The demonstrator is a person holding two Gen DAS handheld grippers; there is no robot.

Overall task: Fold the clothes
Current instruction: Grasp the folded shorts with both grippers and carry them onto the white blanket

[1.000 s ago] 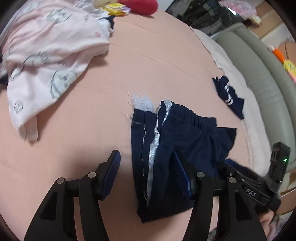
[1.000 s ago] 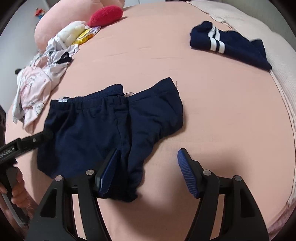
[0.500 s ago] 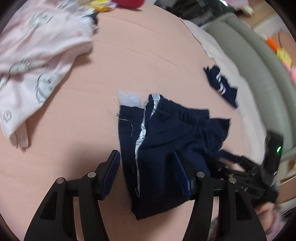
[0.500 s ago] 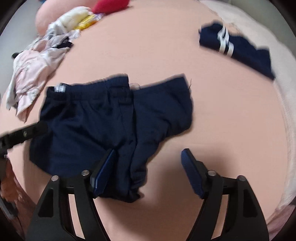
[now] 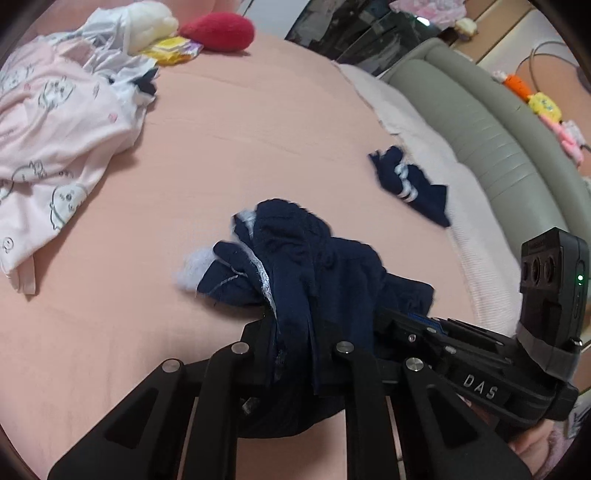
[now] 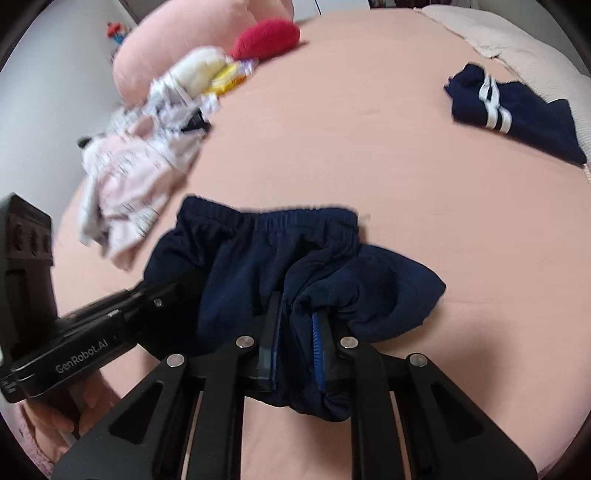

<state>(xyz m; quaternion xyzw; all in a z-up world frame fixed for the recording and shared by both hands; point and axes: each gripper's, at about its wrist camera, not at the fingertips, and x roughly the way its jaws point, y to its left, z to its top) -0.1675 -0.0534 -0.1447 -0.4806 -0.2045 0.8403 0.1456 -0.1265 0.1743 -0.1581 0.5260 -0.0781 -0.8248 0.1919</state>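
On the bed (image 5: 258, 122), near its front edge, your left hand-held gripper (image 5: 291, 332) is closing, its jaws clamped on one leg hem of the navy shorts (image 5: 295, 266), with the fabric bunched up between them and hanging over the fingers. Your right hand-held gripper (image 6: 295, 332) is closing as well, its blue ribbed pads (image 6: 318, 332) pinching the other leg hem, cloth gathered tight in the narrow gap. The shorts lie between the two grips, waistband away from you, crumpled and partly raised off the pink sheet. In the right wrist view your left gripper reaches in from the left side onto the shorts. Farther out, toward the bed's right edge, lies a second navy garment (image 6: 517, 110) with white stripes, well apart from the shorts. Toward the left edge sits a pink printed garment (image 5: 51, 133) in a loose heap. At the far end rest a red cushion (image 5: 221, 31) and a white soft toy (image 5: 147, 20).
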